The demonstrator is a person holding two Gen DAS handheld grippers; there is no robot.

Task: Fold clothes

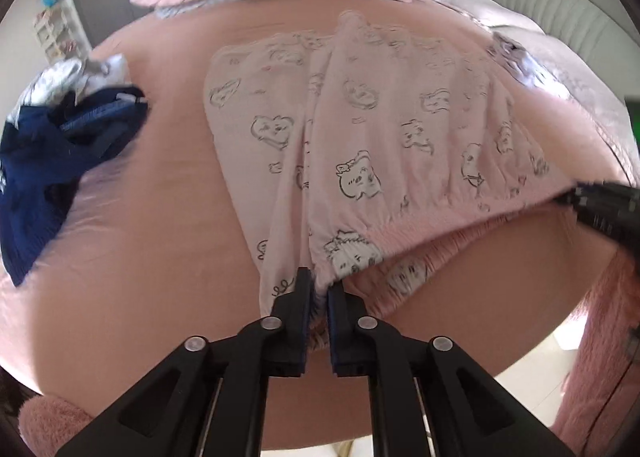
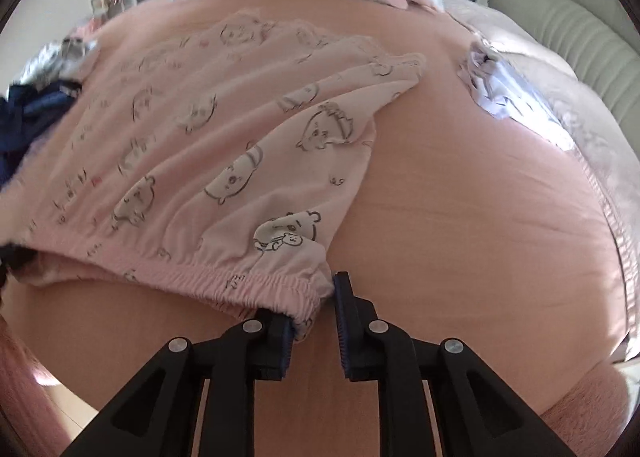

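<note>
At the far left of the bed [image 1: 160, 217], a dark blue garment [image 1: 60, 161] lies crumpled with a pale one behind it, kept well apart from the working area so they cannot tangle with the piece in hand. In the middle lie the pink cartoon-print pants [image 1: 360, 129], legs stretched away toward the pillows and the elastic waistband nearest the camera, lifted slightly off the sheet. The left claw [image 1: 319, 289] is pinched nearly closed on one end of that waistband, and the right claw [image 2: 314, 297] has its jaws noticeably parted around the other end. Holding both ends likely keeps the band taut, so the cloth lies flat for folding.
</note>
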